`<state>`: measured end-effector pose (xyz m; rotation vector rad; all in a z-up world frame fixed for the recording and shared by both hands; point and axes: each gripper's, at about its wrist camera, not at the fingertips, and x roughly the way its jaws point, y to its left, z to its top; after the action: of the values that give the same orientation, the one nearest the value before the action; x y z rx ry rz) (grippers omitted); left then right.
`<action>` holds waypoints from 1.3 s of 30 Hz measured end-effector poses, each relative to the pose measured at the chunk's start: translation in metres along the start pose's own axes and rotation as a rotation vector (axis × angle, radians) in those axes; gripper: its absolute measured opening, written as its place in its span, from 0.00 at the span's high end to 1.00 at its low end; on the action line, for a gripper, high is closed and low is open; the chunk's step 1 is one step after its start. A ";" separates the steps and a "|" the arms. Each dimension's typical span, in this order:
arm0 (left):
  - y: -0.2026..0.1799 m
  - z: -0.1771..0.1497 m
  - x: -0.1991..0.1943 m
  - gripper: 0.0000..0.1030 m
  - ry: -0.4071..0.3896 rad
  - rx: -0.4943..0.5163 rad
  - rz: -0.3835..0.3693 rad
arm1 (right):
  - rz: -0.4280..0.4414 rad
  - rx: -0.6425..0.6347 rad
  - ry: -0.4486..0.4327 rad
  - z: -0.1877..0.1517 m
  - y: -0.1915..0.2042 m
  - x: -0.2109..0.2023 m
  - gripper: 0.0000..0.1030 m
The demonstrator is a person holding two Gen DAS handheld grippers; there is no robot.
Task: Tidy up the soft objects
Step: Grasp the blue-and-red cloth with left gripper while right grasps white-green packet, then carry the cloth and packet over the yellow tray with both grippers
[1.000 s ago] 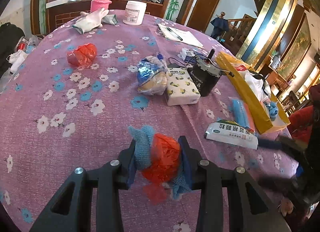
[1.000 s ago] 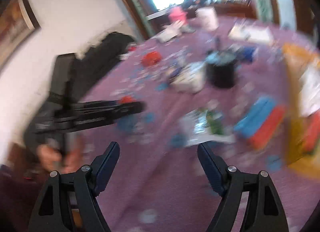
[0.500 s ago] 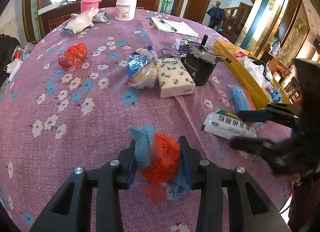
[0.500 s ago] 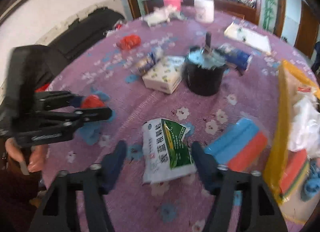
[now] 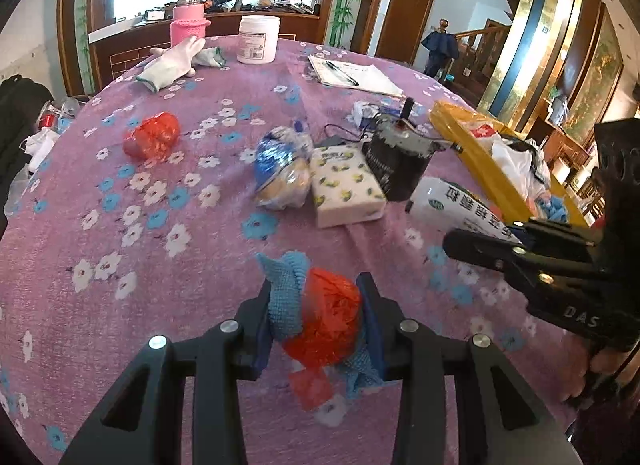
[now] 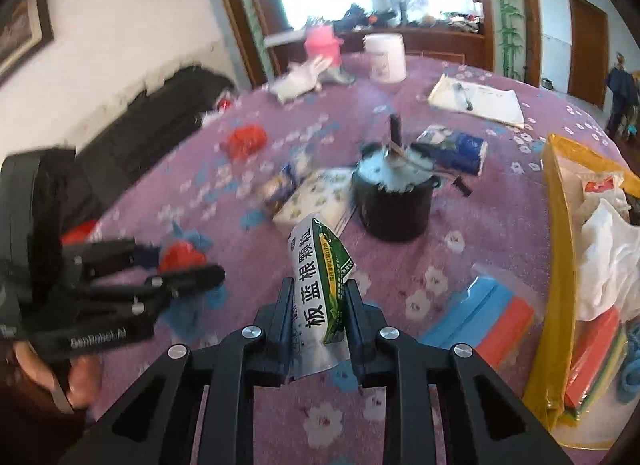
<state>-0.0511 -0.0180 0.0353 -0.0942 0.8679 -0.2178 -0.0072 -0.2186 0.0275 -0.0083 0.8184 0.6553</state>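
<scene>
On the round table with the purple flowered cloth [image 5: 120,193], the landmark is the black cylindrical motor [image 5: 394,169]. Far to its left lies a crumpled red plastic bag [image 5: 152,139]. Nearer the viewer and left of the motor, the left gripper [image 5: 316,317] is clenched on a bundle of blue knitted cloth and red plastic mesh [image 5: 320,313]. In front of the motor, the right gripper [image 6: 318,317] grasps a white and green printed sachet [image 6: 320,281], lifted and tilted. Right of the motor lies a yellow plastic bag [image 6: 560,265].
</scene>
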 end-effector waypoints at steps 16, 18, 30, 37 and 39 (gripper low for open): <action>-0.023 0.011 0.002 0.64 -0.138 -0.027 0.244 | 0.037 0.072 -0.126 -0.002 -0.023 -0.017 0.76; -0.026 0.011 0.000 0.64 -0.161 -0.016 0.277 | 0.041 0.063 -0.130 -0.002 -0.020 -0.018 0.75; -0.035 0.008 -0.008 0.64 -0.213 0.021 0.324 | 0.050 0.067 -0.143 -0.003 -0.020 -0.021 0.75; -0.043 0.004 -0.012 0.64 -0.230 0.044 0.344 | 0.057 0.091 -0.169 -0.004 -0.026 -0.028 0.75; -0.045 0.004 -0.013 0.64 -0.234 0.050 0.352 | 0.062 0.098 -0.177 -0.004 -0.027 -0.031 0.75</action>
<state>-0.0627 -0.0585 0.0556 0.0786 0.6323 0.1005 -0.0102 -0.2580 0.0391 0.1620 0.6814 0.6634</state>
